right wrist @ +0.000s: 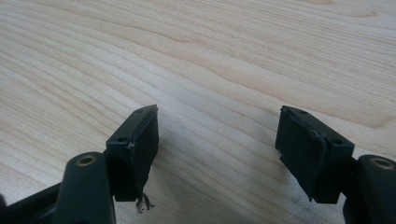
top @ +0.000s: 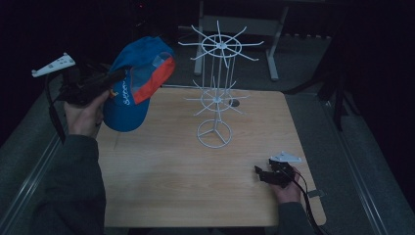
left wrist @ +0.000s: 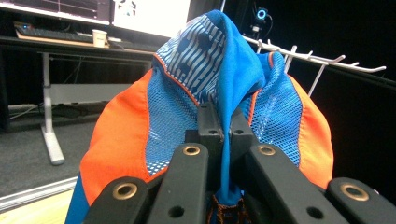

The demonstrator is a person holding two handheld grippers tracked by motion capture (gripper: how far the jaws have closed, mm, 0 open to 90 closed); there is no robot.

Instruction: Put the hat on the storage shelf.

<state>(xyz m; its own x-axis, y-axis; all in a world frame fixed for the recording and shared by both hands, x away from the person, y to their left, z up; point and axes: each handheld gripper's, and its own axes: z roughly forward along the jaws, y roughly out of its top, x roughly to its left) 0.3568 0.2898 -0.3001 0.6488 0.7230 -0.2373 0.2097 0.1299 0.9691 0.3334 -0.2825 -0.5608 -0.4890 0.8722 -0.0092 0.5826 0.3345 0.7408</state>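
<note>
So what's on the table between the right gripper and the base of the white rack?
Nothing: the high view shows bare wooden table between the right gripper and the white rack.

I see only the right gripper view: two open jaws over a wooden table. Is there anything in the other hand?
Observer: Yes. The left gripper is shut on a fold of a blue and orange cap, held up in the air above the left edge of the table.
Operator: What else stands on the table?
Observer: A white wire rack with two rings of hooks stands near the far middle, to the right of the cap.
Operator: And where is my right gripper in relation to it?
Observer: The right gripper rests low at the near right part of the table, apart from the rack.
</note>
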